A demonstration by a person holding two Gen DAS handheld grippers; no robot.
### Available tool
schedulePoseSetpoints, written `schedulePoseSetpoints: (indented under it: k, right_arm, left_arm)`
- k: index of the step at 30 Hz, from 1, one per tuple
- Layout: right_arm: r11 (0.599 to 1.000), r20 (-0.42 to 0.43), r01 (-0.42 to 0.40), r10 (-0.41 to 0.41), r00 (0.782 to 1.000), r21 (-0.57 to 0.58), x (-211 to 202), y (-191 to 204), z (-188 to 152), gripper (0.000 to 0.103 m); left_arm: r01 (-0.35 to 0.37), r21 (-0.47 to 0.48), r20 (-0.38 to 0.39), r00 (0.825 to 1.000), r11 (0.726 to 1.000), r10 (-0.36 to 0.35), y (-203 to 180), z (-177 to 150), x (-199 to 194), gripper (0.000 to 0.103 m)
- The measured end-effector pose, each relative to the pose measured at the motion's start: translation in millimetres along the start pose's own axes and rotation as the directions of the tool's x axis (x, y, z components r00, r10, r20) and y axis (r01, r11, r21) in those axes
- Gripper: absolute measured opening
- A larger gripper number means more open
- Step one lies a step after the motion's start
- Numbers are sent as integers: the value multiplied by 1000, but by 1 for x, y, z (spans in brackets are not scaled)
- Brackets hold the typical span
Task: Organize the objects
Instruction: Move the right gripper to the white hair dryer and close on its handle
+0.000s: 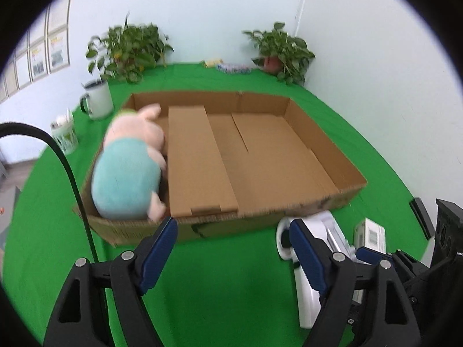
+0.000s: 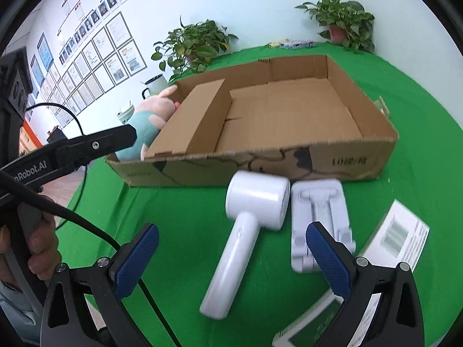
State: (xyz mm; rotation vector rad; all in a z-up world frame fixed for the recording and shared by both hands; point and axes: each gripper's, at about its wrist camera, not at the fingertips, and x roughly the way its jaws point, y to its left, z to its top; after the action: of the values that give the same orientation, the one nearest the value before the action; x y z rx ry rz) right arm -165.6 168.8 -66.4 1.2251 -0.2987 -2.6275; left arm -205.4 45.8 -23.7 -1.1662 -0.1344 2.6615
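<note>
The right tool (image 2: 231, 260) is hovering released, jaws spread wide and gripping nothing, directly over the white handheld device (image 2: 246, 231) lying on the green worktop (image 2: 173, 217). The device's long axis is running from its handle, near and left, to its round head, far and right, beside the cardboard box (image 2: 260, 162). The left tool (image 1: 231, 248) is also hanging released and empty, left of the device. The right tool is judged the nearer. A plush pig (image 1: 127, 170) is occupying the box's left compartment; the wider right compartment is showing bare cardboard. A white stand (image 2: 318, 219) is lying just right of the device.
</note>
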Motion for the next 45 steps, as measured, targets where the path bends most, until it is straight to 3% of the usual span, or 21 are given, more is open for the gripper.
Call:
schedulePoseSetpoints:
  k: [2, 7, 11, 14, 19, 23, 26, 27, 35, 38, 40, 45]
  right_arm:
    - [1000, -33, 0, -1, 999, -15, 4, 2, -8, 99]
    - [997, -113, 2, -11, 994, -78, 19, 20, -23, 73]
    - [993, -171, 74, -89, 981, -95, 38, 22, -32, 43]
    - [993, -205, 87, -102, 973, -84, 46, 18, -41, 33]
    - [993, -223, 64, -85, 971, -100, 41, 19, -52, 29]
    - [993, -246, 25, -52, 968, -112, 31, 21, -60, 30]
    - [993, -240, -14, -14, 971, -114, 27, 23, -65, 44]
    - [993, -232, -24, -3, 973, -114, 25, 24, -66, 44]
    - [993, -218, -17, -10, 976, -119, 24, 21, -67, 44]
    - [991, -220, -26, -3, 976, -130, 24, 22, -67, 44]
    - [990, -219, -24, -7, 976, -138, 25, 22, -67, 44]
    - [988, -218, -21, -14, 976, -155, 26, 23, -65, 44]
  left_arm:
    - [24, -26, -50, 998, 999, -26, 3, -11, 8, 79]
    - [125, -115, -145, 979, 986, -141, 9, -29, 31, 79]
    - [189, -185, -167, 961, 964, -220, 15, -36, 41, 79]
    - [208, -195, -173, 955, 959, -242, 14, -40, 44, 79]
    - [290, -225, -218, 915, 930, -338, 8, -50, 51, 79]
    - [376, -249, -260, 862, 893, -435, -4, -66, 56, 79]
    - [432, -304, -278, 812, 849, -513, -8, -77, 64, 78]
    - [442, -321, -279, 801, 838, -530, -9, -78, 66, 78]
    - [473, -372, -303, 752, 799, -586, -23, -83, 85, 77]
    - [483, -369, -309, 742, 794, -595, -29, -84, 87, 74]
    - [483, -376, -319, 734, 791, -600, -31, -86, 90, 63]
    - [474, -380, -328, 734, 794, -595, -38, -88, 92, 56]
